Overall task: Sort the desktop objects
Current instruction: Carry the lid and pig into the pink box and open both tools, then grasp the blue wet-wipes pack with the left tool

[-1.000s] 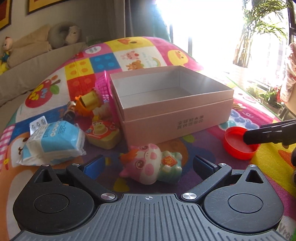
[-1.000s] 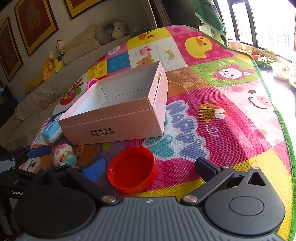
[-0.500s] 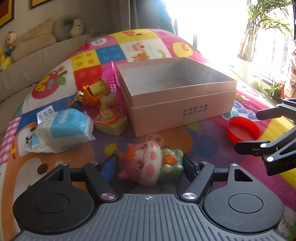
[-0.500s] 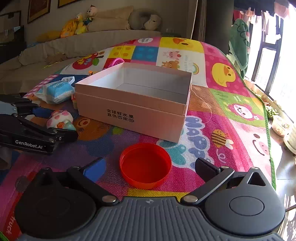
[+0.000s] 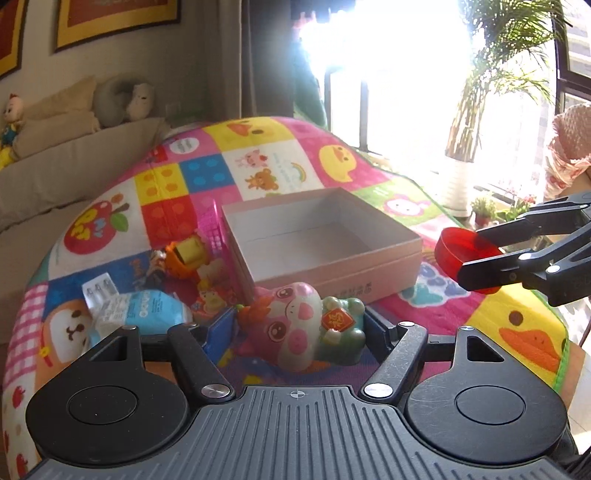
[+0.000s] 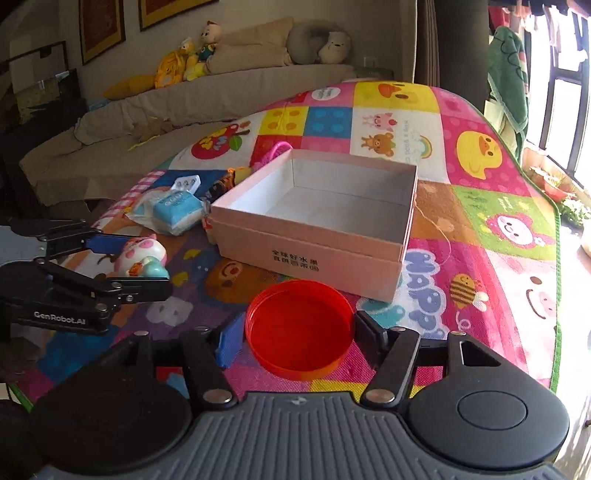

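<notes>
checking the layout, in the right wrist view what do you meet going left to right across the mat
left gripper → pig toy → tissue pack → red lid held by the closing right gripper → pink box

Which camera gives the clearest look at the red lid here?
The right wrist view: the red lid sits large and open side up between that gripper's fingers. The left wrist view shows it small at the right edge, partly covered by the right gripper.

A beige sofa [image 6: 207, 96] is set along the wall, below framed pictures [image 5: 114, 20]. Strong daylight is let in through dark-framed windows [image 5: 388, 74], beside which a potted palm [image 5: 480, 92] is placed.
</notes>
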Action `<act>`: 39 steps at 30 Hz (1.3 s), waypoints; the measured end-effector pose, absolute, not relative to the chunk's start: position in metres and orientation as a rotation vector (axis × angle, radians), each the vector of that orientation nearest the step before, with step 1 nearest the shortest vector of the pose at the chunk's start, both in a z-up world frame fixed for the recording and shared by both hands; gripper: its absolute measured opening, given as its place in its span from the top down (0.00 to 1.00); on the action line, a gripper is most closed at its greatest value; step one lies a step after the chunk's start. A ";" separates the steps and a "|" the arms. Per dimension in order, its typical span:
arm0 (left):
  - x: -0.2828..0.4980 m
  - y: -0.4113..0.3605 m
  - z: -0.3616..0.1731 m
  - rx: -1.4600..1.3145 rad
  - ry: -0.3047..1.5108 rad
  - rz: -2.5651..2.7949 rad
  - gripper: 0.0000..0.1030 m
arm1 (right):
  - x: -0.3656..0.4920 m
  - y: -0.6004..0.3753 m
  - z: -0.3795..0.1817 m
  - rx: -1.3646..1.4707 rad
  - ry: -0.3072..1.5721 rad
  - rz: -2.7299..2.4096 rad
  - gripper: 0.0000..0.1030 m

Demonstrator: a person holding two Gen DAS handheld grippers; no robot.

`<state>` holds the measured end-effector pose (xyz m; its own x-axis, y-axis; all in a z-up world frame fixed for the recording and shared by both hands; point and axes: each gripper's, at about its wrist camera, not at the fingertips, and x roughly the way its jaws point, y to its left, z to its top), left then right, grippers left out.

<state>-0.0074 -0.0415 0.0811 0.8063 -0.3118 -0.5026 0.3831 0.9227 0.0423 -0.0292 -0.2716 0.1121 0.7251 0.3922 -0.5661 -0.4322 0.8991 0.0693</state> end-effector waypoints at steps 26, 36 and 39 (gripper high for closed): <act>0.075 0.031 0.039 0.134 0.593 -0.001 0.02 | 0.033 -0.259 0.103 -0.117 0.512 0.296 0.15; 0.120 0.046 0.026 -0.073 0.682 0.105 0.00 | -0.003 -0.226 0.058 -0.070 0.635 0.405 0.07; 0.134 0.048 0.025 -0.115 0.703 0.146 0.00 | 0.000 -0.229 0.055 -0.047 0.656 0.391 0.05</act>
